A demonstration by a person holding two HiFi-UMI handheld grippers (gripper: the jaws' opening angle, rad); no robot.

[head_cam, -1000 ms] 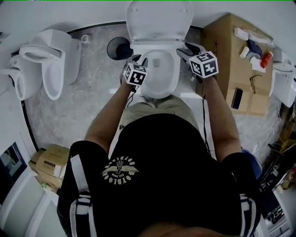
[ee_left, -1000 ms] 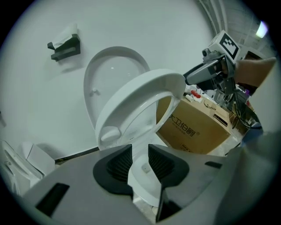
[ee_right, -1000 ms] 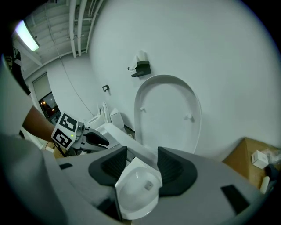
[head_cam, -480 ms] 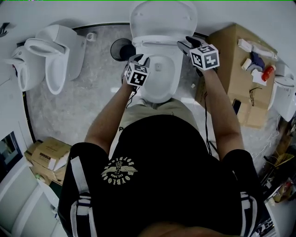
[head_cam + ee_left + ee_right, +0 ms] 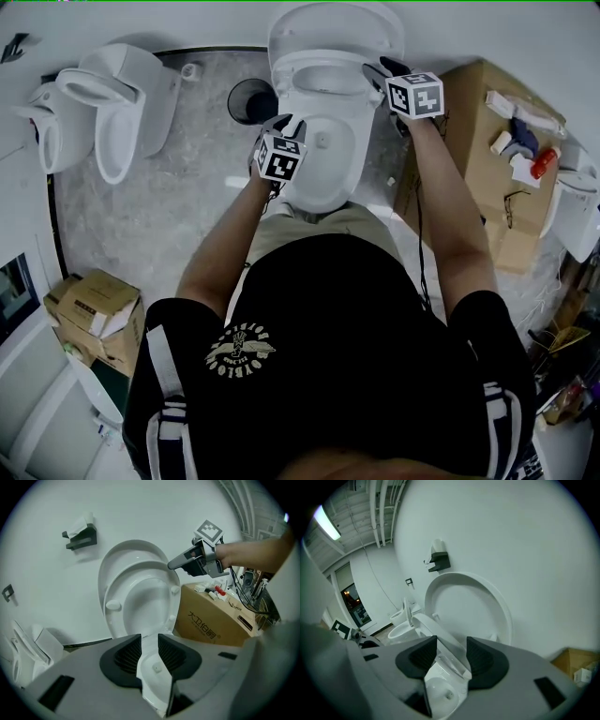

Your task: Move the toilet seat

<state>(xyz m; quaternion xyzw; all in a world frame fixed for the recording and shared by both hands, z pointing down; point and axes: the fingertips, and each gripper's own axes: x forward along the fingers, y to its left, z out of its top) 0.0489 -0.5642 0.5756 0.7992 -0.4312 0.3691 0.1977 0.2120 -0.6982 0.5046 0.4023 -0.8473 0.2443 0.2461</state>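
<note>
Toilet seat (image 5: 323, 56) is seen at the top middle of the head view, raised off the bowl (image 5: 323, 178) and leaning towards the lid (image 5: 336, 21), which is stood up against the wall. The right tool (image 5: 375, 69) is held at the seat's right edge. The left tool (image 5: 279, 125) is held over the bowl's left rim, lower in the frame. A black bin (image 5: 251, 98) is set just left of the toilet, a second toilet (image 5: 108, 103) is placed at the upper left, and a cardboard box (image 5: 473, 150) with small items on top is seen at the right.

In the left gripper view, the toilet seat is shown near the middle, almost upright and just in front of the lid, with its underside bumpers turned to the camera. The right tool is seen at the seat's upper right edge, its tips at the rim. The left tool's jaws are held about half apart at the bottom middle. Nothing is gripped by them, and only the white bowl is seen through the gap. A dark wall holder (image 5: 80, 534) is fixed at the upper left.

In the right gripper view, the seat's rim is caught between the right tool's jaws at the bottom middle. The jaws are spread wide and have just been closing, and the gap between the pads is filled by the rim, so the seat is held there. The lid is seen behind it against the wall, and the left tool is glimpsed at the lower left.
</note>
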